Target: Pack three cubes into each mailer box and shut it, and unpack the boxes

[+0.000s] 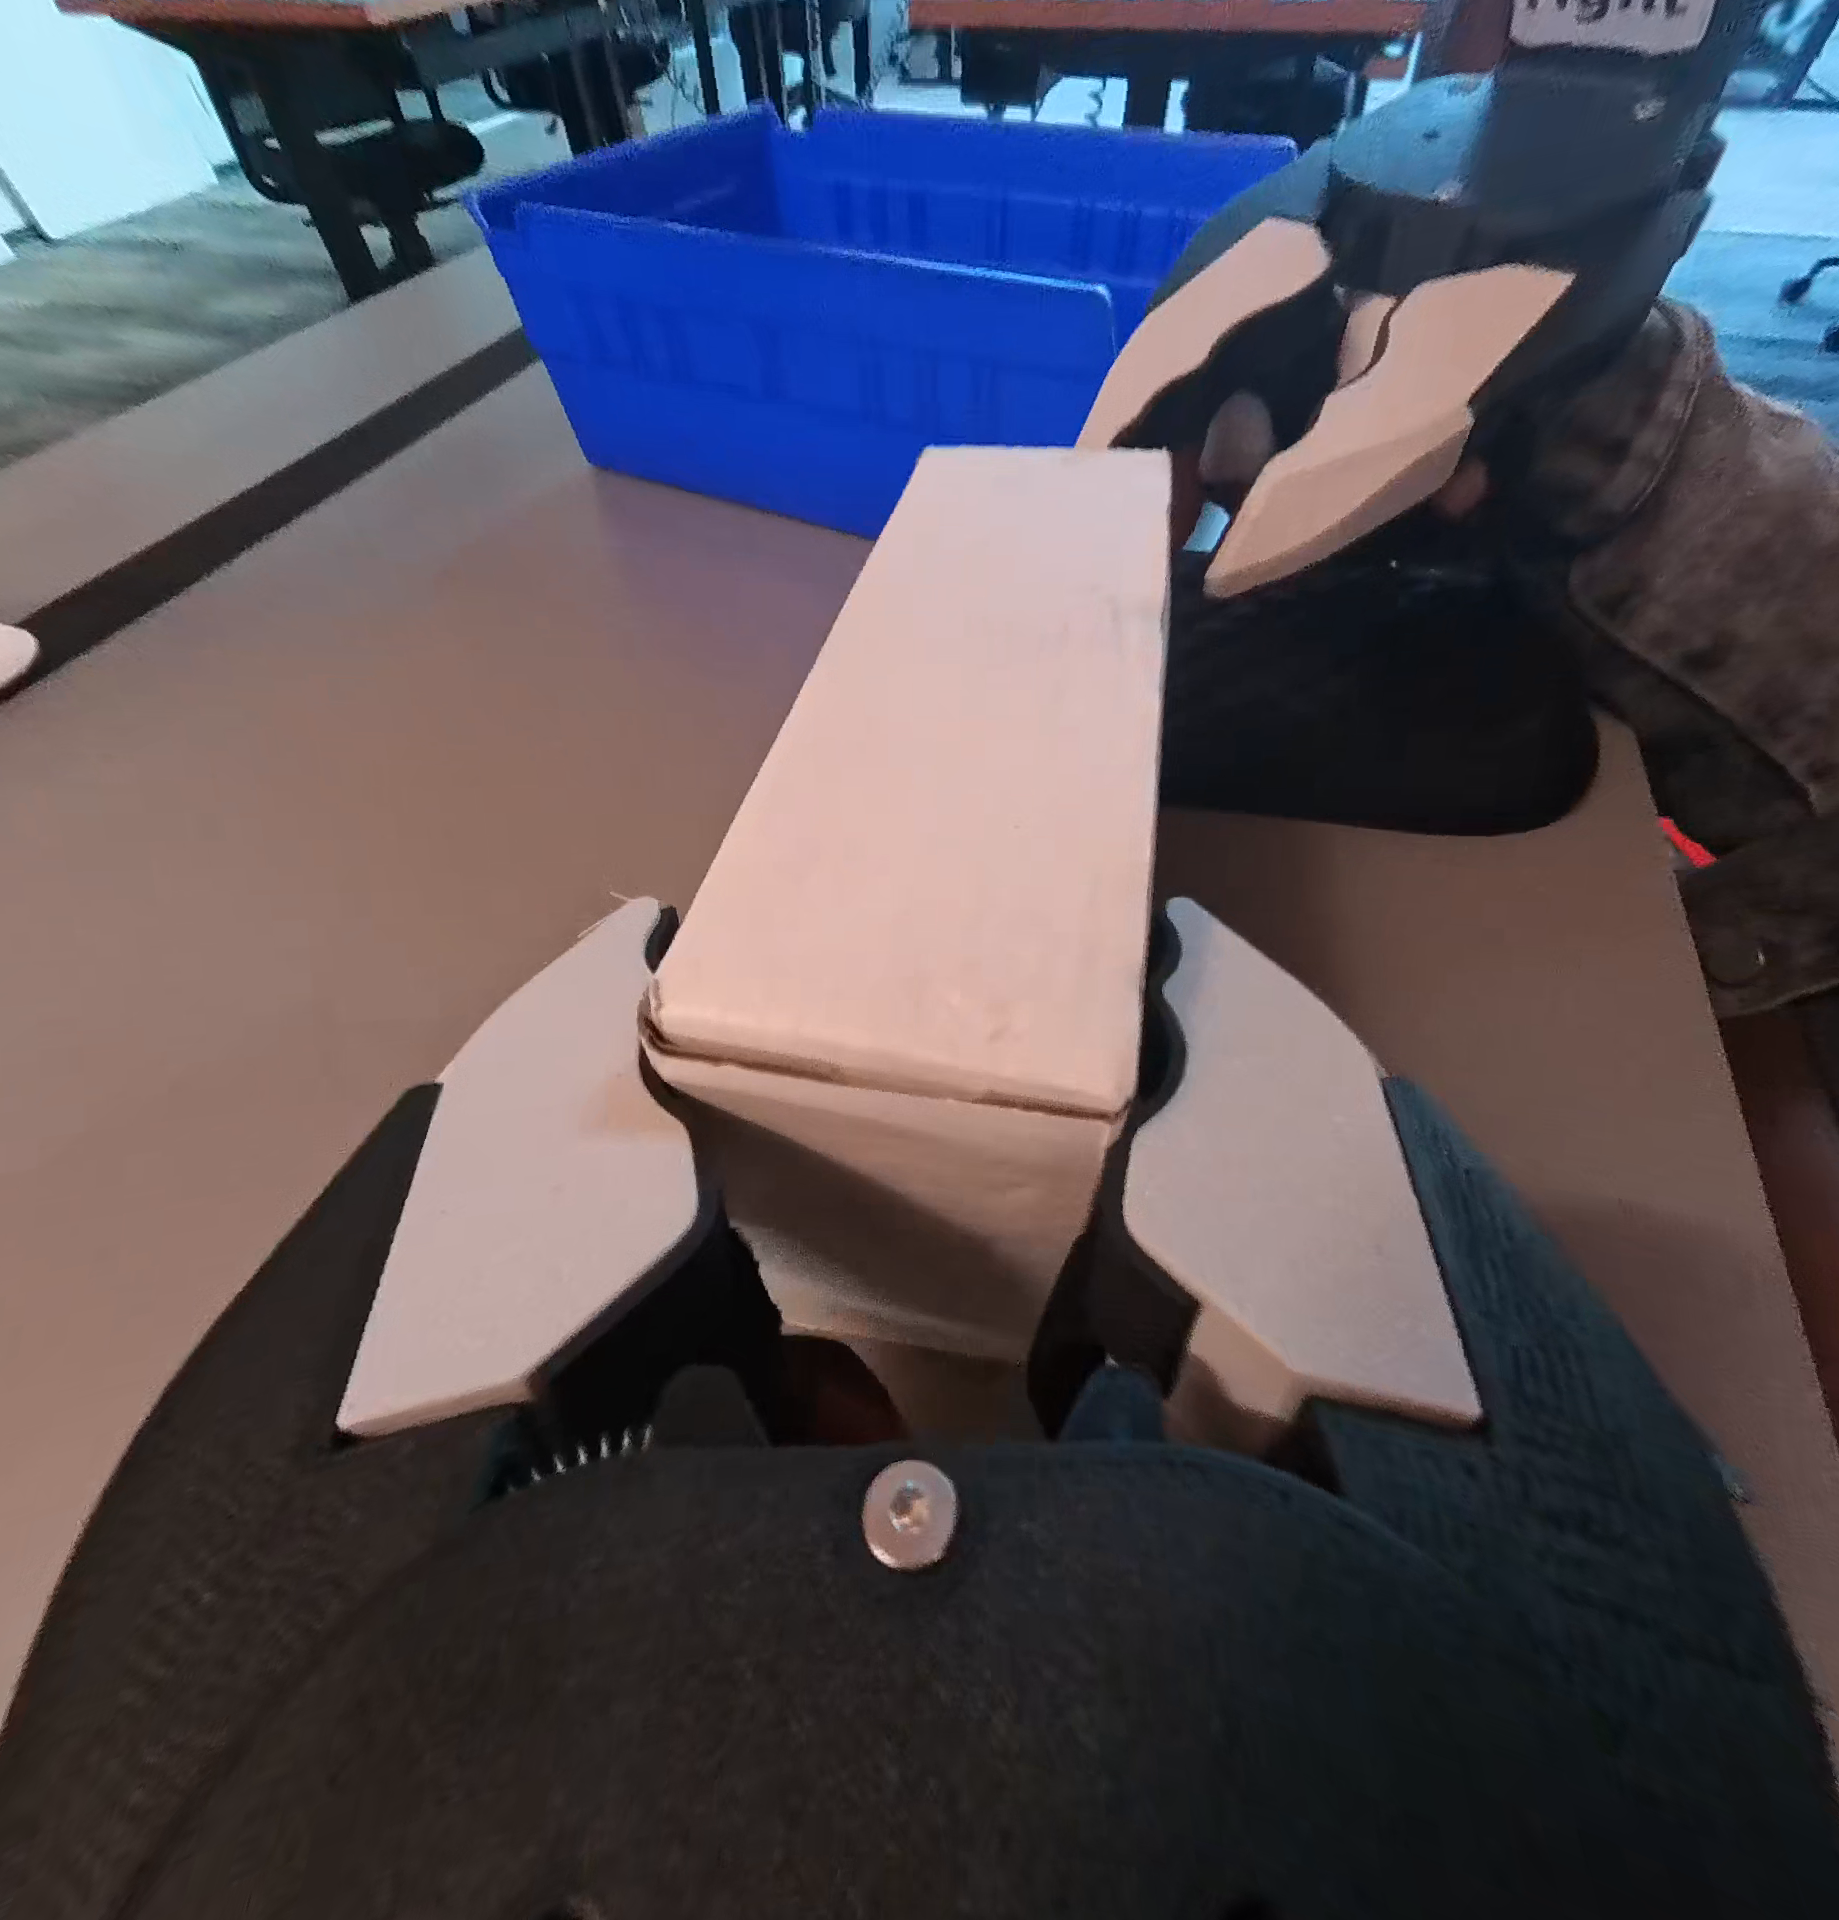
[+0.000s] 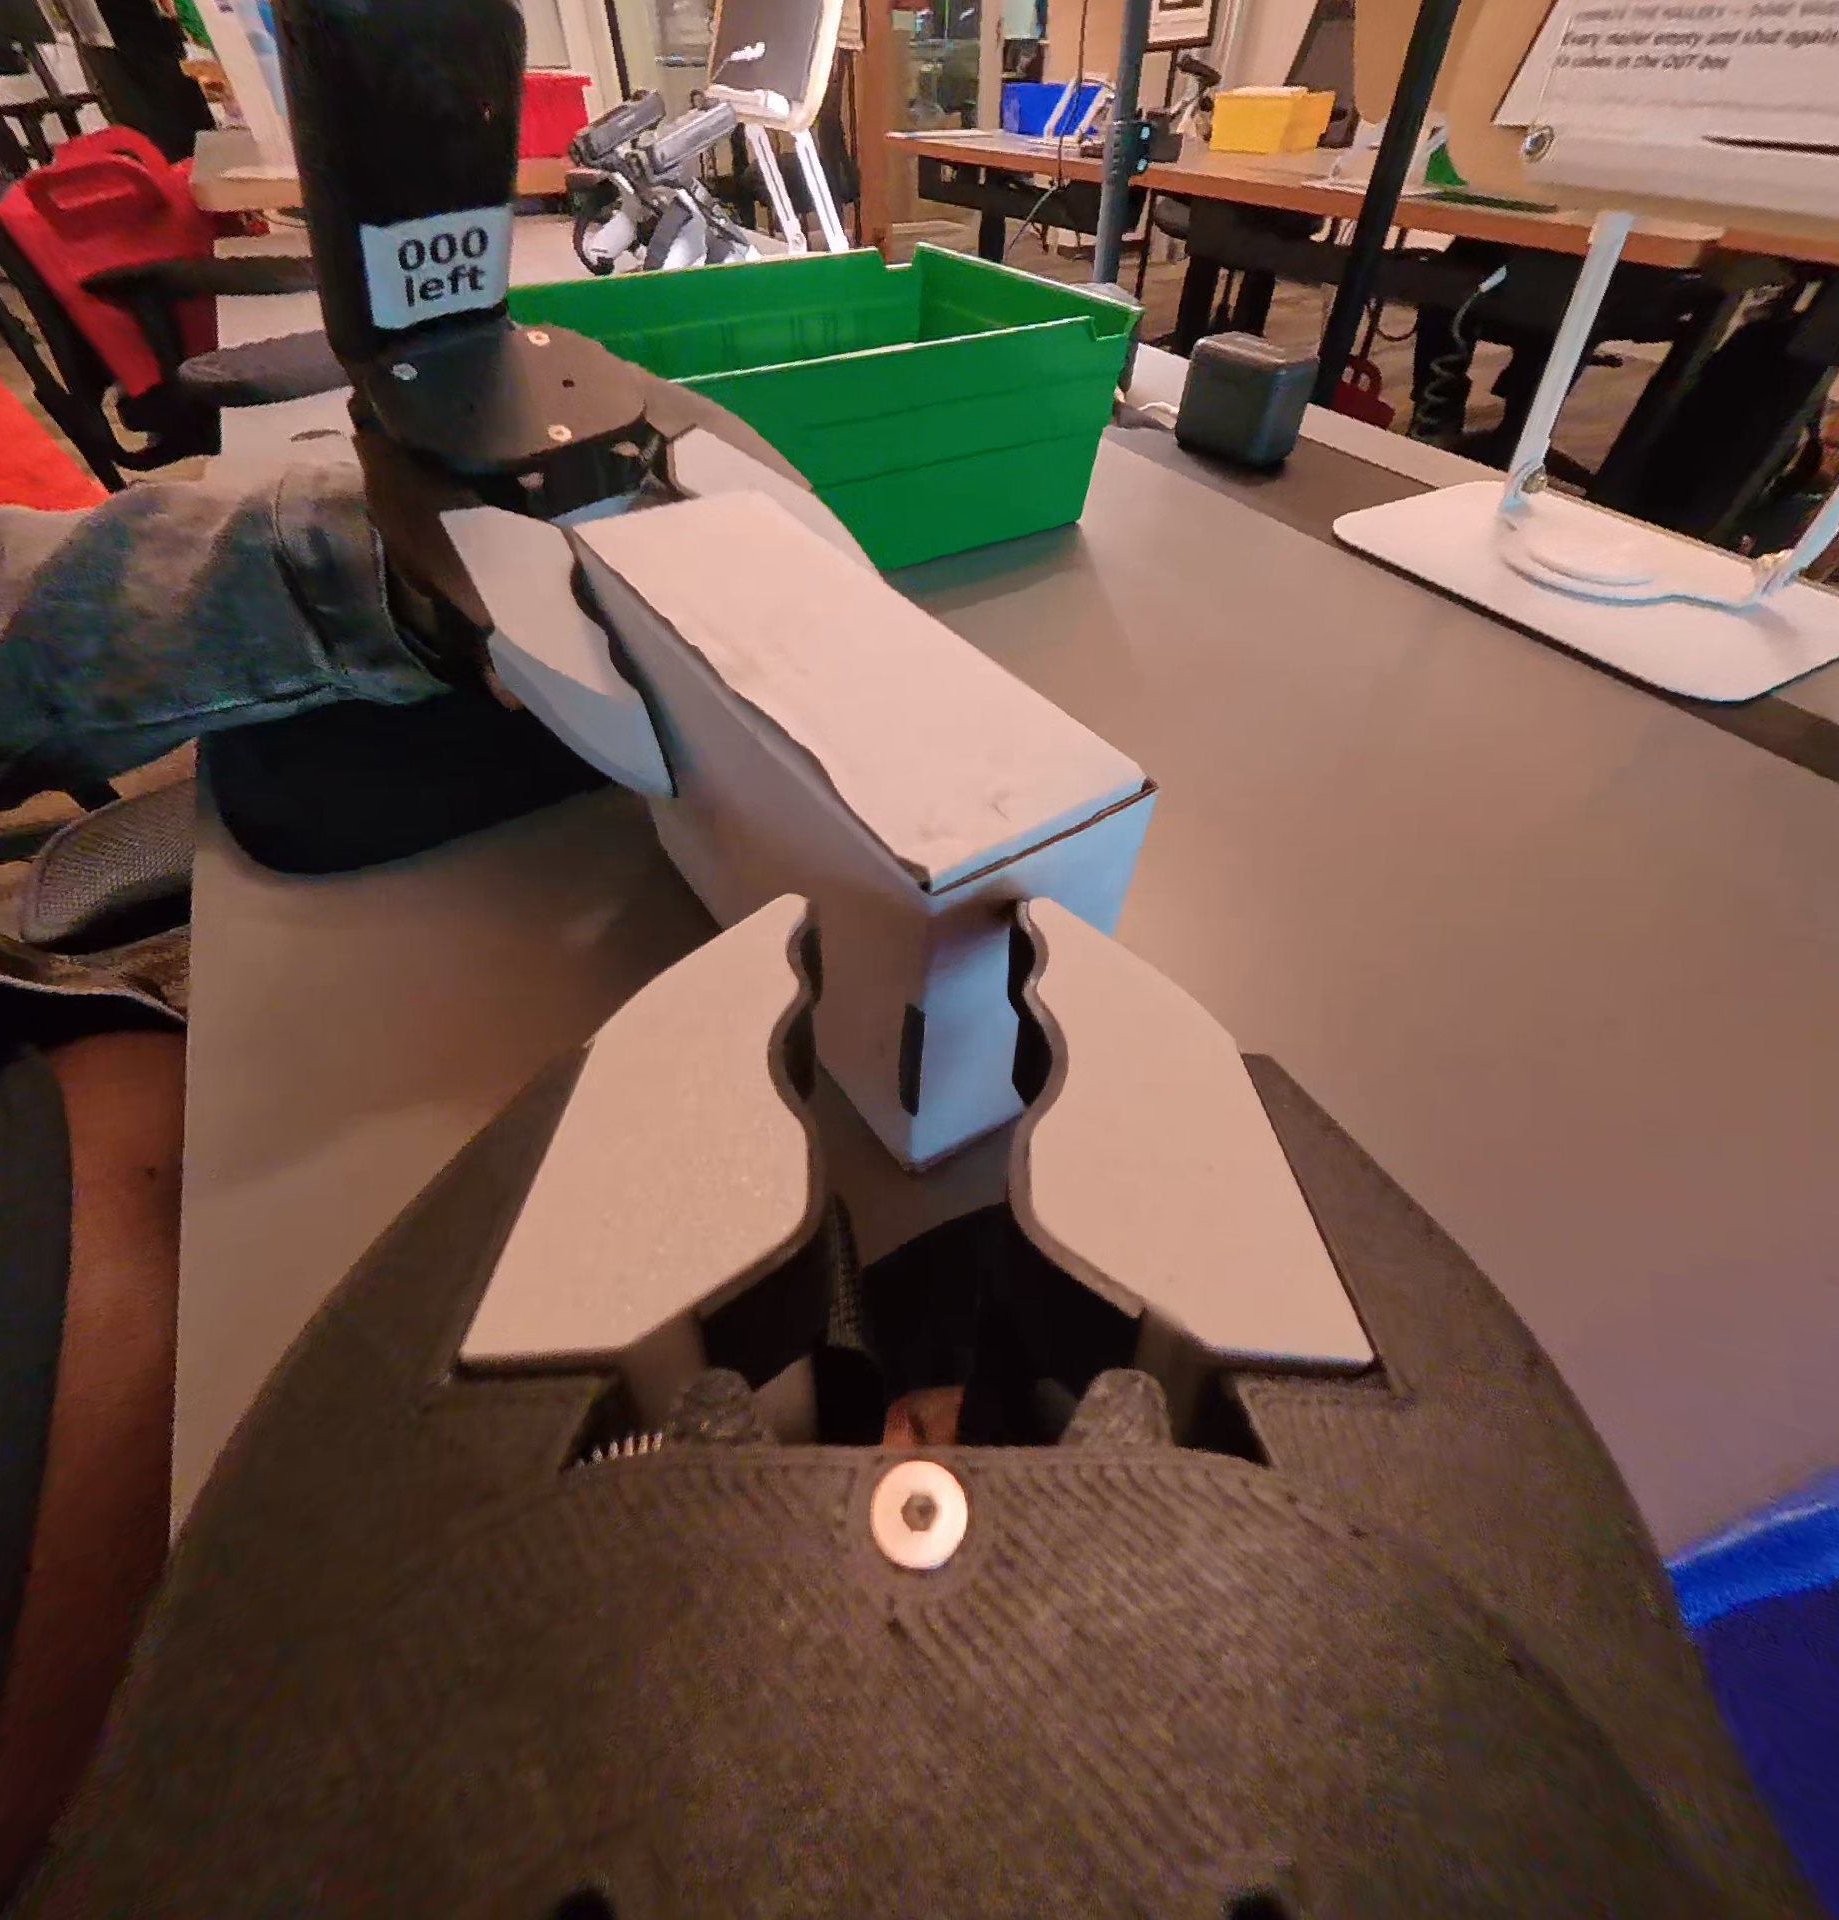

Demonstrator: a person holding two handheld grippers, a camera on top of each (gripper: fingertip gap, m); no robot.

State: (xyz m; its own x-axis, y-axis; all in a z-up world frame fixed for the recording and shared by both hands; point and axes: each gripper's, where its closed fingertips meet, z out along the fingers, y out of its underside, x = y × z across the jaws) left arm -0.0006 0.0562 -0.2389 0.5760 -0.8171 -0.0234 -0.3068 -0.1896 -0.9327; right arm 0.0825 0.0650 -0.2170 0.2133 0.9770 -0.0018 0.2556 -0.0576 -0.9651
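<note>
A long white mailer box (image 1: 977, 727) with its lid down sits between my two grippers, over the brown table (image 1: 323, 831). My left gripper (image 1: 915, 925) is shut on one end of it, a finger on each long side. My right gripper (image 2: 915, 925) is closed on the corner at the opposite end of the box (image 2: 853, 686), one finger on the long side, one on the end face. The right gripper also shows at the far end in the left wrist view (image 1: 1154, 509), and the left gripper shows in the right wrist view (image 2: 666, 582). No cubes show.
A blue bin (image 1: 790, 343) stands beyond the box in the left wrist view. A green bin (image 2: 894, 416) stands behind the box in the right wrist view, with a small dark grey case (image 2: 1247, 400) and a white stand base (image 2: 1621, 603) to its right. A person's grey sleeve (image 1: 1725, 623) borders the table.
</note>
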